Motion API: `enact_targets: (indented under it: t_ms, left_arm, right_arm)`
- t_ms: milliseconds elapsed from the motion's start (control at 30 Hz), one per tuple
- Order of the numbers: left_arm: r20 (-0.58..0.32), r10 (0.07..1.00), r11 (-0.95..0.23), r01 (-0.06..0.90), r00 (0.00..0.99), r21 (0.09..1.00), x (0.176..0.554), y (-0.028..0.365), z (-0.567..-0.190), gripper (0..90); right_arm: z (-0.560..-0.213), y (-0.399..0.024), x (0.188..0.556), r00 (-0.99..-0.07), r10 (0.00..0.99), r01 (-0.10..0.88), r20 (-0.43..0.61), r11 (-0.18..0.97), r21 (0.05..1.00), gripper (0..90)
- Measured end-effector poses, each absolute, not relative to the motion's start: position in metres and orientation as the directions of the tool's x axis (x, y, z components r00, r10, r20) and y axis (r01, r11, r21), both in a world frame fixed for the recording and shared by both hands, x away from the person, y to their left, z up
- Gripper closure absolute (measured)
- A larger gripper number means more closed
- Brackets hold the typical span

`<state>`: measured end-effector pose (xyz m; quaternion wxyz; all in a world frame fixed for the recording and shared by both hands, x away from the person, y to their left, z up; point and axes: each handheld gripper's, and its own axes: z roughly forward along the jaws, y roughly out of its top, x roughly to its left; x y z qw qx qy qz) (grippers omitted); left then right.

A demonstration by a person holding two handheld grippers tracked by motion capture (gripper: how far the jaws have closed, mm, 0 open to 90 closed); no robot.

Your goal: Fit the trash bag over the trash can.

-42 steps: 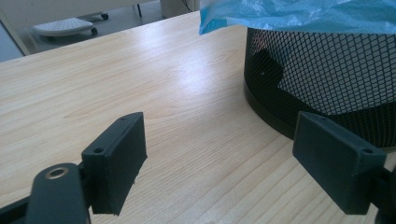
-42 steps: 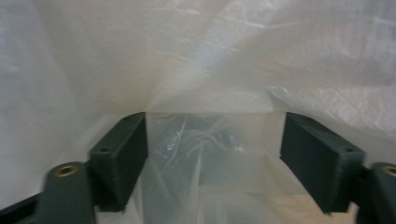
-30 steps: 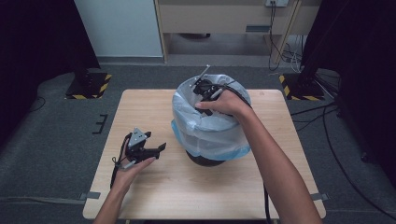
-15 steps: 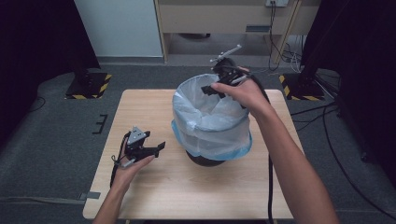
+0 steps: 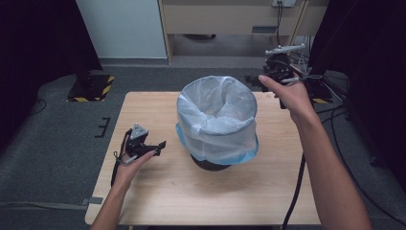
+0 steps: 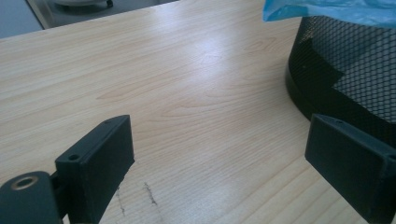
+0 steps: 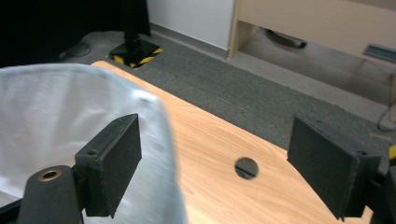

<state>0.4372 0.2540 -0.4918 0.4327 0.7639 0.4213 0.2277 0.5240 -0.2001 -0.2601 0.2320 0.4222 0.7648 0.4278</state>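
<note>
A black mesh bin (image 6: pixel 345 79) lined with a pale blue plastic bag (image 5: pixel 218 110) stands in the middle of the wooden table (image 5: pixel 158 191). My left gripper (image 5: pixel 158 145) rests low on the table left of the bin, pointing at its base. Its jaws have just been opening and stand open (image 6: pixel 219 140) with bare wood between them. My right gripper (image 5: pixel 256 79) is held up in the air beyond the bin's back right rim, apart from the bag (image 7: pixel 60 116). Its jaws have just been closing a little, and it is open (image 7: pixel 215 158) with nothing between them.
A round cable hole (image 7: pixel 246 168) sits in the table near its far edge. A stand base with yellow-black stripes (image 5: pixel 91 86) is on the carpet at back left. A wooden cabinet (image 5: pixel 230 19) and cables (image 5: pixel 330 96) are at the back right.
The right gripper has left the bag's far rim and moved right and upward, off the bin. The left hand has stayed where it was.
</note>
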Motion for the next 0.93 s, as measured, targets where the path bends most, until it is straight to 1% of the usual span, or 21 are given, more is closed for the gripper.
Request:
enact_targets:
  t_ms: [267, 400, 667, 933]
  left_arm:
    - [-0.016, 0.846, -0.279, 0.469, 0.533, 0.838, 0.446, 0.256, -0.498, 6.5]
    - [-0.03, 0.848, -0.271, 0.481, 0.529, 0.834, 0.449, 0.256, -0.503, 6.6]
    - [-0.046, 0.856, -0.254, 0.496, 0.516, 0.831, 0.453, 0.257, -0.507, 6.7]
    - [-0.041, 0.861, -0.262, 0.512, 0.506, 0.818, 0.455, 0.259, -0.508, 6.2]
  right_arm:
    - [-0.293, -0.238, 0.525, -0.462, 0.886, 0.488, 0.04, 0.216, 0.846, 18.0]
    - [-0.313, -0.25, 0.525, -0.443, 0.894, 0.518, 0.069, 0.193, 0.833, 17.0]
    - [-0.361, -0.264, 0.524, -0.405, 0.907, 0.58, 0.112, 0.16, 0.799, 15.5]
    - [-0.408, -0.28, 0.524, -0.352, 0.925, 0.637, 0.145, 0.123, 0.761, 15.0]
